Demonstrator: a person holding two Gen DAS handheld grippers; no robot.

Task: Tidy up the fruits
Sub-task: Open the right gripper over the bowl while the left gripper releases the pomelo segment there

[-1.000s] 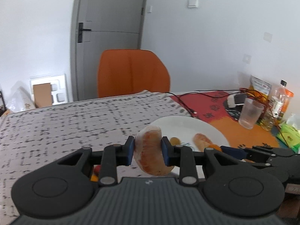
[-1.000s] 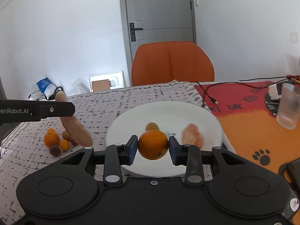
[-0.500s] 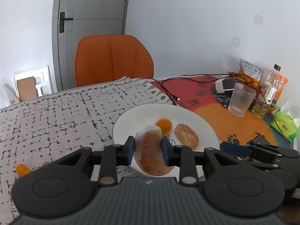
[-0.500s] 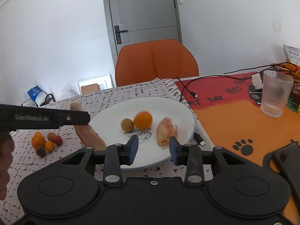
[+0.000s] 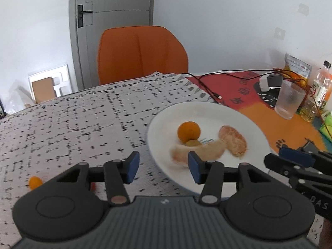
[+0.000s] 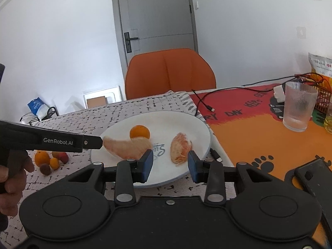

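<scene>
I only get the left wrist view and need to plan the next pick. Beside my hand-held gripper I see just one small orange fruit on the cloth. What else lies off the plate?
Observer: The right wrist view shows a cluster of loose fruit on the patterned cloth, left of the plate: two orange, one reddish, one brown.
Operator: Is the right hand-held gripper free to help?
Observer: Yes. The right hand-held gripper is open and holds nothing, just over the plate's near rim.
Operator: Anything next to it to avoid?
Observer: A flat black device lies on the orange mat to its right.
</scene>
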